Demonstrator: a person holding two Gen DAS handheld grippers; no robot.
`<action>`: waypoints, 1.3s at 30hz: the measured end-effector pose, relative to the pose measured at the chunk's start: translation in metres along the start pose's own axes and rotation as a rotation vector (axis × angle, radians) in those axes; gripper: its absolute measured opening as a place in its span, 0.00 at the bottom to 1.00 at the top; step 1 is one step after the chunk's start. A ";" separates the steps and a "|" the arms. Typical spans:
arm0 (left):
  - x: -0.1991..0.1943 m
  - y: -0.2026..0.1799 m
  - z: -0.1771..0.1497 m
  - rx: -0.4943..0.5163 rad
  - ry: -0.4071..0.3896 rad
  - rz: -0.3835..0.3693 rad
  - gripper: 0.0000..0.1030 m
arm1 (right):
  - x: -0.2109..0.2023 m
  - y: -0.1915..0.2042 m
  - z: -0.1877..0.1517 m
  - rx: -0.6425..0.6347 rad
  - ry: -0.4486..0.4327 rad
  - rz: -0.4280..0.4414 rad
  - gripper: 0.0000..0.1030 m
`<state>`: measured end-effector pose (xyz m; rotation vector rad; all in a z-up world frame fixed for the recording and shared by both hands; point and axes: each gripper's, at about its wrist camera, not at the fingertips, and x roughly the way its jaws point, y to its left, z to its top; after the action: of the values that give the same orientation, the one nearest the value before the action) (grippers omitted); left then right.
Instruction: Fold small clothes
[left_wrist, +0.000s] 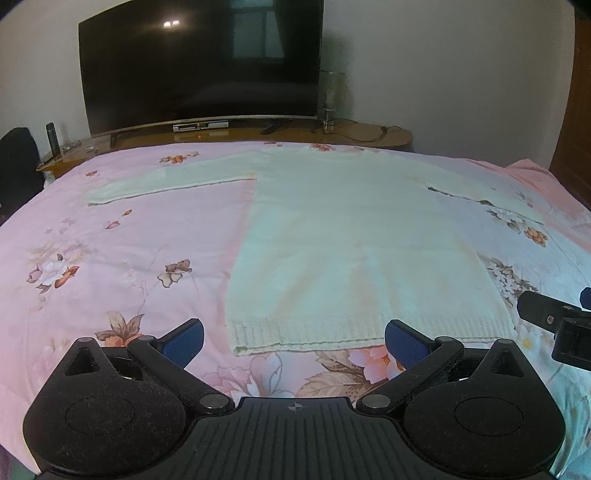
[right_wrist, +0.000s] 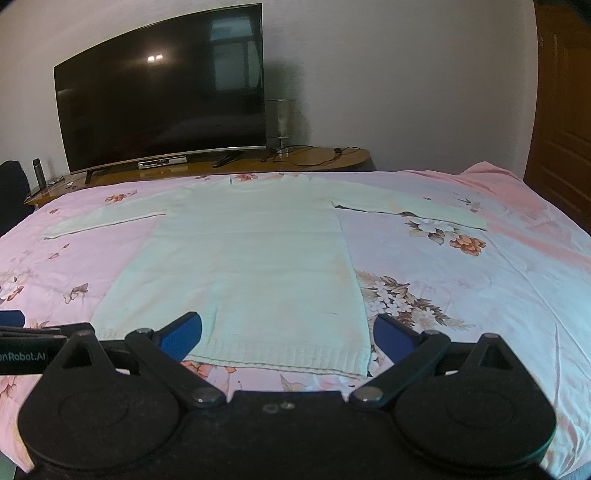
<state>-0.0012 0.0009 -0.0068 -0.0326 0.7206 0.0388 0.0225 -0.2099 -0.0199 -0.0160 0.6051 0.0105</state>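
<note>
On the bed, over the pink floral bedspread, the white knit sweater lies flat, face up, body running straight away from me, collar at the far end near the TV stand, ribbed hem nearest to me. Both sleeves are spread out sideways: left sleeve out flat toward the left edge of the bed, right sleeve angled out over a flower print. My left gripper is spread wide, nothing between the blue pads; it sits low just short of the hem, the right pad at the hem's near edge, the left pad over bare bedspread. Can't tell whether the pads touch the fabric. My right gripper is also spread wide, holding nothing, its two pads straddling the right part of the hem: one pad over the sweater body, the other just past the sweater's right side edge over the bedspread. In the left wrist view the right gripper's black linkage shows at the right edge; in the right wrist view the left gripper's body shows at the left edge, so the two are side by side, near each other. Behind the bed: dark TV on a wooden stand, set-top box under it, cable and a small lamp at the stand's right end.
</note>
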 end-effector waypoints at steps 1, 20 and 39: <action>0.000 0.000 0.000 0.000 0.000 0.000 1.00 | 0.000 0.000 0.000 0.000 0.000 0.000 0.97; -0.002 -0.003 0.000 0.004 -0.005 0.002 1.00 | -0.001 -0.002 0.000 0.001 0.000 0.003 0.97; 0.012 0.015 0.017 -0.077 -0.020 -0.069 1.00 | 0.009 -0.026 0.003 0.075 -0.006 0.025 0.97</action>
<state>0.0181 0.0164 -0.0025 -0.1299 0.6973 0.0010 0.0324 -0.2353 -0.0220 0.0639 0.5990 0.0124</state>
